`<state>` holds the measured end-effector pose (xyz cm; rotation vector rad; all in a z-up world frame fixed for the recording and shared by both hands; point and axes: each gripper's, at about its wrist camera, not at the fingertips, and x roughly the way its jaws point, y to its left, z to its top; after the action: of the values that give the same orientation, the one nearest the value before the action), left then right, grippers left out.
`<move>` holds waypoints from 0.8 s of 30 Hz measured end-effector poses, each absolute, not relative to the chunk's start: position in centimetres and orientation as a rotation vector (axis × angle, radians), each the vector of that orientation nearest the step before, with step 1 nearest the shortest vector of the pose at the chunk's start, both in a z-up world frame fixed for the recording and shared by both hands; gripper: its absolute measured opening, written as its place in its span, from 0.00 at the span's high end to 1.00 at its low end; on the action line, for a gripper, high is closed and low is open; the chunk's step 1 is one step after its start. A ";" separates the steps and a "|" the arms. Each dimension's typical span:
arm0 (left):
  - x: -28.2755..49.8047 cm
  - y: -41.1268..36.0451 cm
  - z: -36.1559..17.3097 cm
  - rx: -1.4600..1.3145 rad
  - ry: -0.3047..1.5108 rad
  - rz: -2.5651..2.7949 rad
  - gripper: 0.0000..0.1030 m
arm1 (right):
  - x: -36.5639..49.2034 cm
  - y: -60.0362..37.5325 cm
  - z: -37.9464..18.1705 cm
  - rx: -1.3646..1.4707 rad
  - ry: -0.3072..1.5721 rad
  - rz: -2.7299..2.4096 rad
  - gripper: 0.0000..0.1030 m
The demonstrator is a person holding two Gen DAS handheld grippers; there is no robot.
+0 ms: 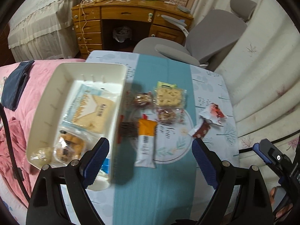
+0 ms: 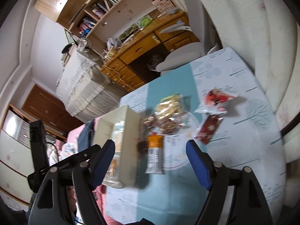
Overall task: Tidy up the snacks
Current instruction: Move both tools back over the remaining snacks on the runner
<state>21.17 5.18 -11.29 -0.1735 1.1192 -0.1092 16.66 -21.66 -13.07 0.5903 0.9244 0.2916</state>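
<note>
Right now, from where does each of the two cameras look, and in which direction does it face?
Left wrist: sits on the left gripper, above the table's near edge, facing down and forward at the white bin and loose snacks; its two fingers and the right gripper show.
Right wrist: sits on the right gripper, tilted, facing the same table; its fingers and part of the left gripper show.
Shared: bin, orange-and-white bar, wooden desk.

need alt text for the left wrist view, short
A white bin at the table's left edge holds several wrapped snacks, including a cracker pack. More snacks lie loose on the blue tablecloth to its right, among them an orange-and-white bar. The left claw is open above them, holding nothing.
</note>
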 end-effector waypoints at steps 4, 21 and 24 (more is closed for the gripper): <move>21.3 2.3 -12.3 -0.161 1.124 -0.136 0.13 | 17.6 -23.4 -13.4 0.531 0.944 0.248 0.19; 23.4 -6.8 -17.2 -0.116 1.135 -0.265 0.13 | 24.2 -26.0 -15.2 0.120 0.949 0.244 0.15; 23.9 -8.4 -18.7 -0.085 1.121 -0.278 0.13 | 25.4 -26.5 -16.6 0.108 0.965 0.270 0.15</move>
<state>23.91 -8.35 -18.75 -0.0852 1.1206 -0.2784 25.39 -26.51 -16.60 0.1081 0.9649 0.2701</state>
